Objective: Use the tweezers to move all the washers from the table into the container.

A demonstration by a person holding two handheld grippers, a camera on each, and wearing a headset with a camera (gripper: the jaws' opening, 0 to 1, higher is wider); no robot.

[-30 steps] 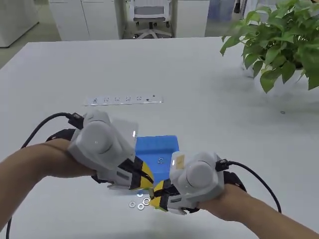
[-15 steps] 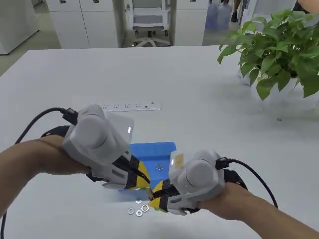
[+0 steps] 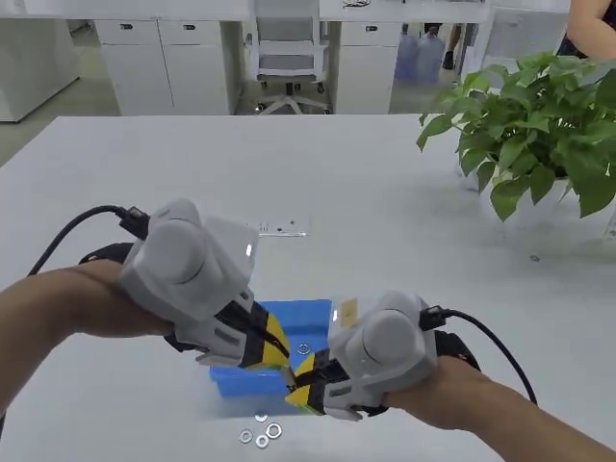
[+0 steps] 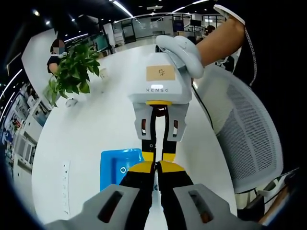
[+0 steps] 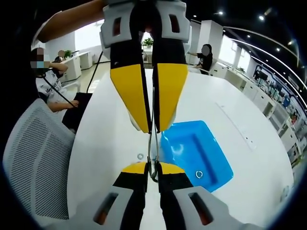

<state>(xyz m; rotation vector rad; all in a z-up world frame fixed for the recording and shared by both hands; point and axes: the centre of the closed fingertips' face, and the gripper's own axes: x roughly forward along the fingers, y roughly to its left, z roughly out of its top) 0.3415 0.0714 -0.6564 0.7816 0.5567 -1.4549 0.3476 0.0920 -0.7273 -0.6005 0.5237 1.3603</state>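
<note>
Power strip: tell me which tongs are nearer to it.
Left. In the head view the left tongs lie just below the power strip, their body almost overlapping it; the right tongs sit lower and further right, at the blue container's near edge.

Washers point(image 3: 262, 435) and tweezers point(image 5: 152, 149) look shiny metal, the blue container point(image 3: 243, 382) smooth plastic, the table point(image 3: 385, 192) matt

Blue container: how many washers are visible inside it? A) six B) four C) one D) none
C: a single washer lies on the floor of the blue container, as the right gripper view shows.
</note>
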